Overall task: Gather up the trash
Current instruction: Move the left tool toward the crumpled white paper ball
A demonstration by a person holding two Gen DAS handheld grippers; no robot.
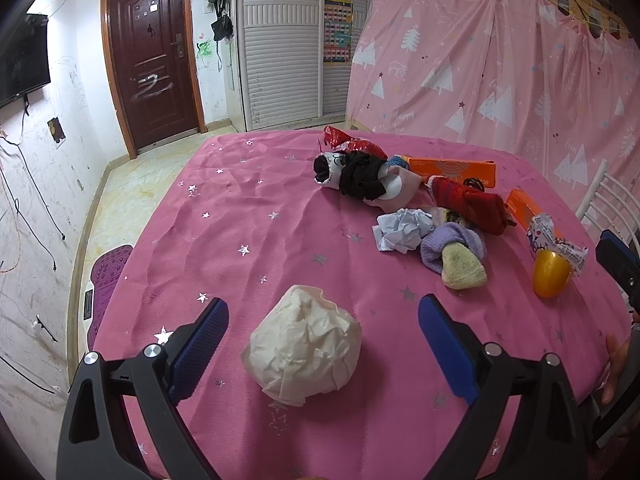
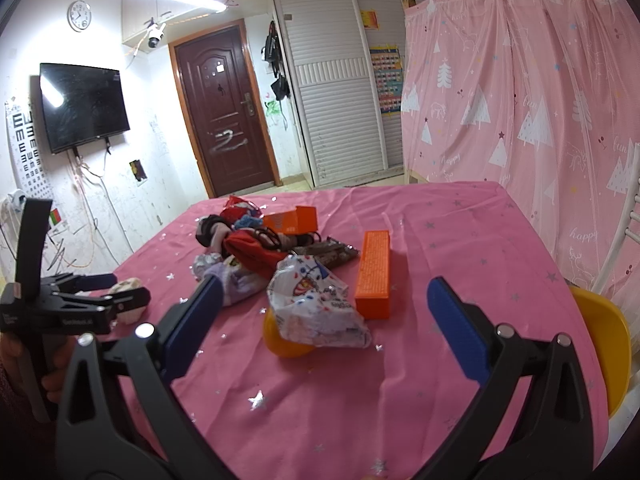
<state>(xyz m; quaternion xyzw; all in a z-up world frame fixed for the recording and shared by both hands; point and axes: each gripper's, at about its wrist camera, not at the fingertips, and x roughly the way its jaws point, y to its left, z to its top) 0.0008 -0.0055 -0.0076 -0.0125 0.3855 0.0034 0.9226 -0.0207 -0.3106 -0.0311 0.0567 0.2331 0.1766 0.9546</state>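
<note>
A crumpled cream paper ball (image 1: 306, 346) is seen low in the centre of the left wrist view, lying on the pink star-printed tablecloth (image 1: 248, 224) between the spread fingers of the left gripper (image 1: 323, 330), which are not touching it. In the right wrist view, the right gripper (image 2: 326, 308) is likewise held apart, with a crinkled printed wrapper (image 2: 320, 306) lying over a yellow egg-shaped shell (image 2: 280, 340) between its fingers, no contact being shown. Just beyond, at mid-frame, an orange box (image 2: 374, 274) is laid lengthwise. Farther back, a heap of socks (image 2: 240, 256) and a second orange box (image 2: 292, 218) are piled, crowding the wrapper. Two orange boxes are counted.
</note>
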